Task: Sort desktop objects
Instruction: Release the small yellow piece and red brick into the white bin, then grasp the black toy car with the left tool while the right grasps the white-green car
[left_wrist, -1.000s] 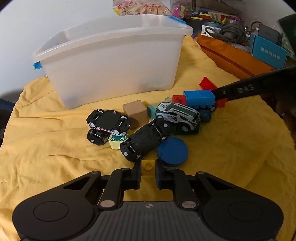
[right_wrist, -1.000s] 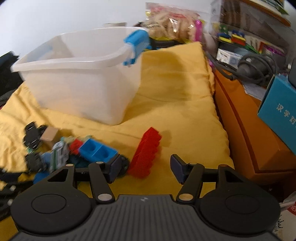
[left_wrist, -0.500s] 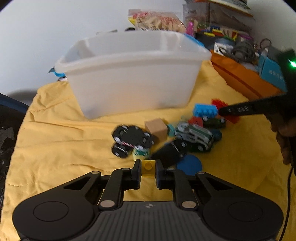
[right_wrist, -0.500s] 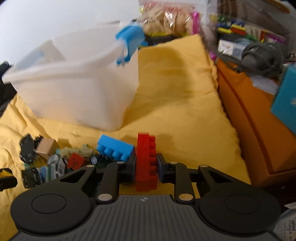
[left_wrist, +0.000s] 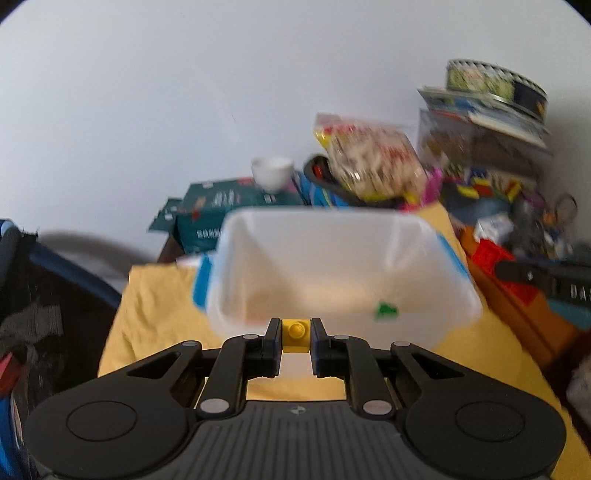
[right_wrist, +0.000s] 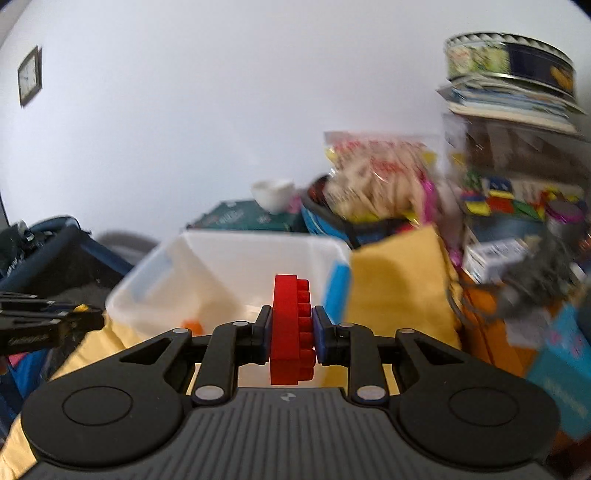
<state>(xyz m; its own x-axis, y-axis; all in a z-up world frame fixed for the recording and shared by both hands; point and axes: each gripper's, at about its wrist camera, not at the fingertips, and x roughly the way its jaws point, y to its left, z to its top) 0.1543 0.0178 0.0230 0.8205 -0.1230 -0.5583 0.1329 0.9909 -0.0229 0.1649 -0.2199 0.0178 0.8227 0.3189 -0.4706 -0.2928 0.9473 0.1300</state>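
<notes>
My left gripper (left_wrist: 294, 334) is shut on a small yellow brick (left_wrist: 295, 331) and holds it in the air at the near rim of the white plastic bin (left_wrist: 458, 295). A green piece (left_wrist: 386, 309) lies inside the bin. My right gripper (right_wrist: 291, 330) is shut on a long red brick (right_wrist: 290, 328), held upright above the near side of the same bin (right_wrist: 236, 266). An orange piece (right_wrist: 194, 325) shows in the bin. The right gripper with its red brick (left_wrist: 495, 258) also shows at the right edge of the left wrist view. The toy pile is out of view.
The bin stands on a yellow cloth (left_wrist: 155, 295). Behind it are green boxes (left_wrist: 221, 206), a white cup (left_wrist: 272, 171), a snack bag (left_wrist: 369, 158) and stacked toy boxes with a round tin (right_wrist: 509, 59). An orange shelf edge (right_wrist: 480, 317) lies to the right.
Both grippers have lifted from the toy pile up to the bin with their bricks. The right gripper closed on the red brick during the last second. The toys have dropped out of view.
</notes>
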